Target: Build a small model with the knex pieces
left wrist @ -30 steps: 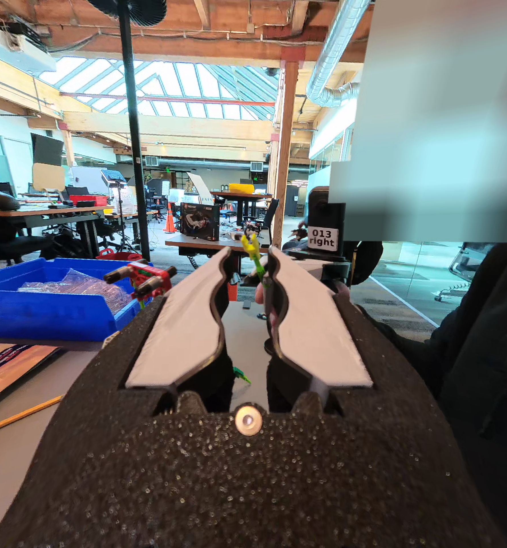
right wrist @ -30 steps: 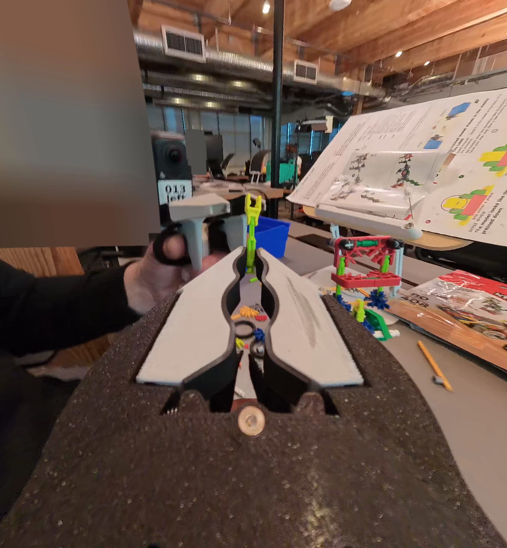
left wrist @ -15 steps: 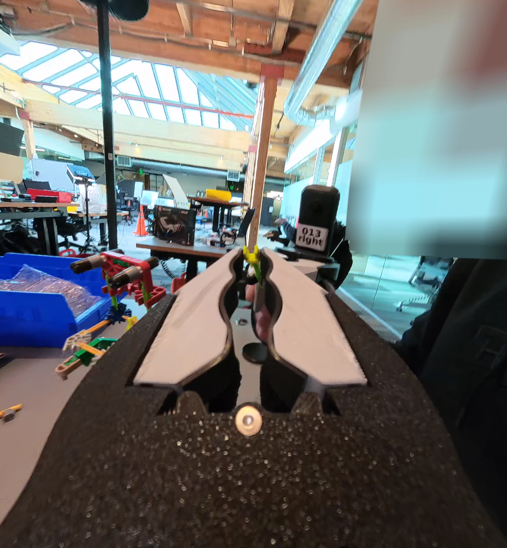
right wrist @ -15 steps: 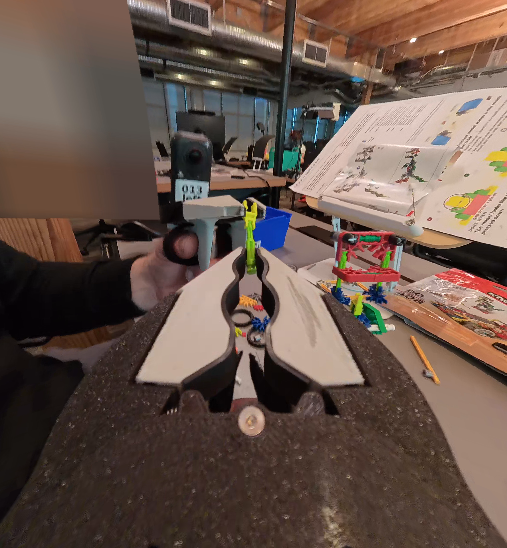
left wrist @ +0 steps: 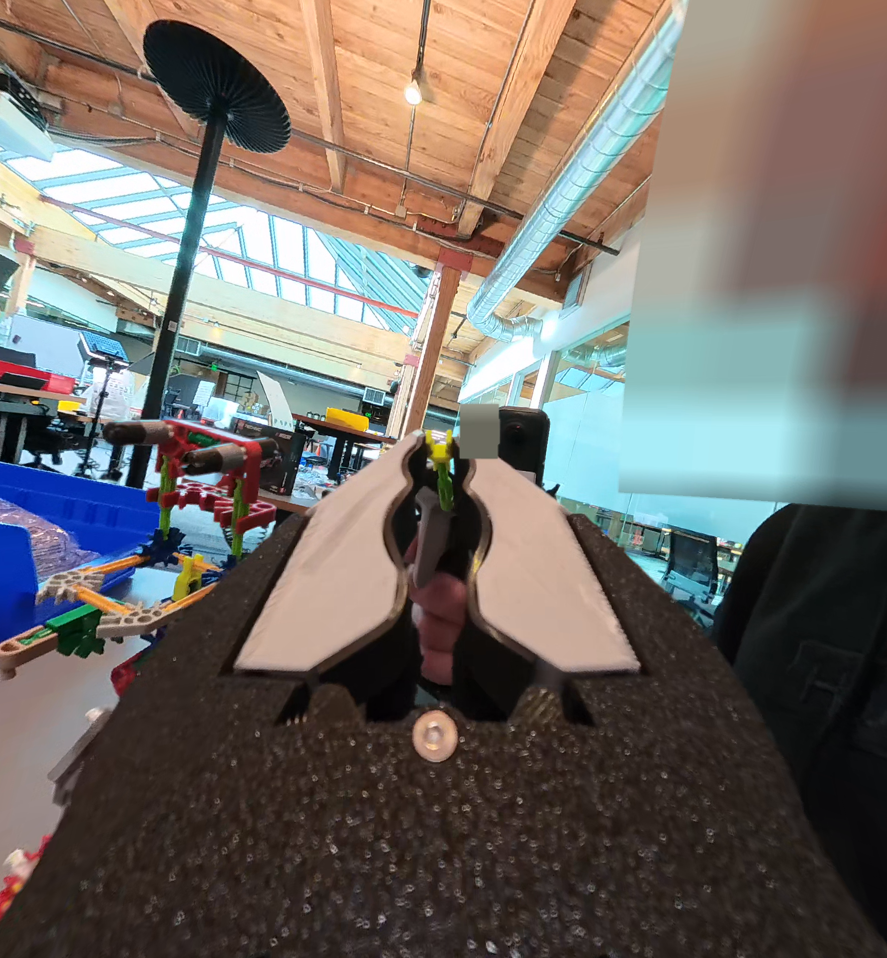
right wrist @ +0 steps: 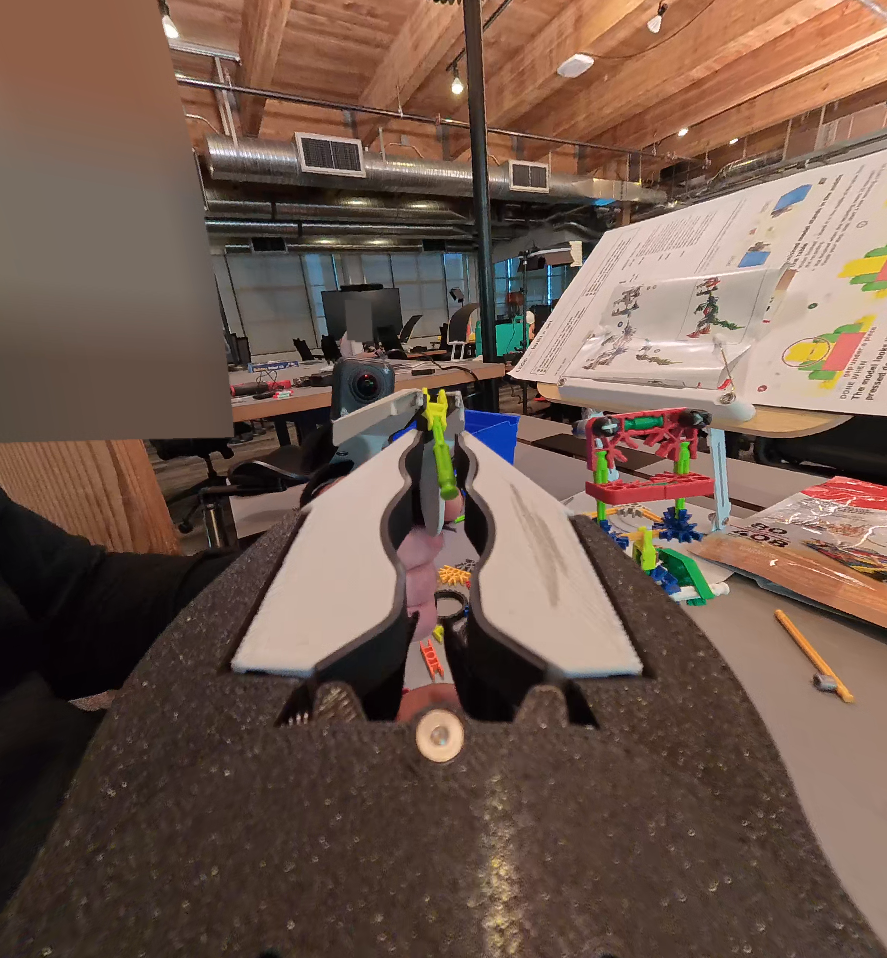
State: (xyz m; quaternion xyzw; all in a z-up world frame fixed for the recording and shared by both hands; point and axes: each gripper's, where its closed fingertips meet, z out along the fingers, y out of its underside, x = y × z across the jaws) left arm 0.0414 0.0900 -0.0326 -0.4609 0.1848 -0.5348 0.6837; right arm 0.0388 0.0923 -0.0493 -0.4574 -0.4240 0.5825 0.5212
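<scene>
Left wrist view has swung up and to the left over the last second, so the red and green toy model (left wrist: 197, 482) now sits big just beside the blue bin (left wrist: 68, 518), and the two grippers have closed in nose to nose. The left gripper (left wrist: 440, 450) is clamped on a yellow clip (left wrist: 438, 448) right at its tips. A green rod (right wrist: 442, 459) hangs down from that clip, and the right gripper (right wrist: 438, 433) looks pinched around it, fingers nearly together. Whole thing is held up in the air, well above the grey table (right wrist: 794, 751), where a pencil (right wrist: 809, 656) and loose bits lie. An instruction sheet (right wrist: 742, 311) stands propped behind the model.
</scene>
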